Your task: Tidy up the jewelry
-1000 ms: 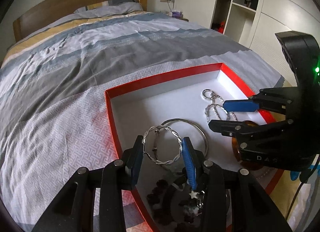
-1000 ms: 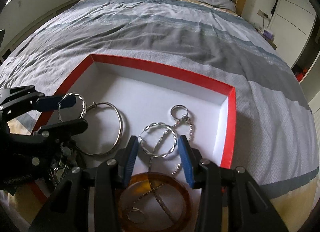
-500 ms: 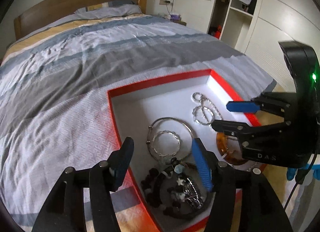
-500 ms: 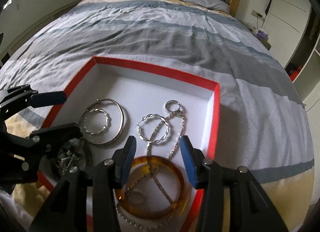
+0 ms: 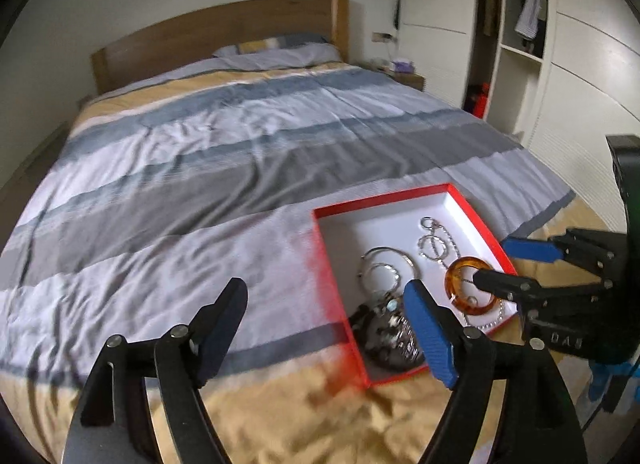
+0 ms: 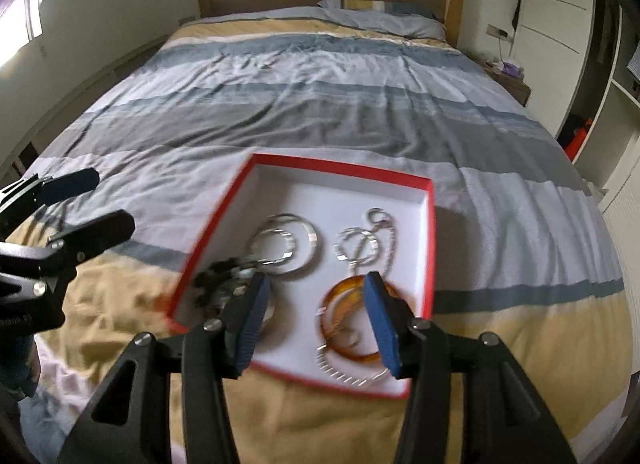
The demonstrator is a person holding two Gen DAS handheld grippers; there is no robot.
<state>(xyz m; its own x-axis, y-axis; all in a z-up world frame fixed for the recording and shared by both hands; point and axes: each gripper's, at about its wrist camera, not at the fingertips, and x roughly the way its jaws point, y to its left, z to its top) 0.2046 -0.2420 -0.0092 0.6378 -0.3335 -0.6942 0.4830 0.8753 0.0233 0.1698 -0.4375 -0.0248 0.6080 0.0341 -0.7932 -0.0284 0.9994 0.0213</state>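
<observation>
Lying in the red box [image 6: 428,248] on the bed [image 6: 320,103], your bracelets include an amber bangle [image 6: 348,320] and silver hoops [image 6: 288,244]. Your left gripper [image 5: 324,312] and right gripper [image 6: 316,304] hover above, jaws opening, nothing between them.

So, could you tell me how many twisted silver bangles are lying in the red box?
2: one twisted bangle inside the larger plain silver hoop at left, another mid-box beside the chain. The dark jewellery pile may hide more.
</observation>
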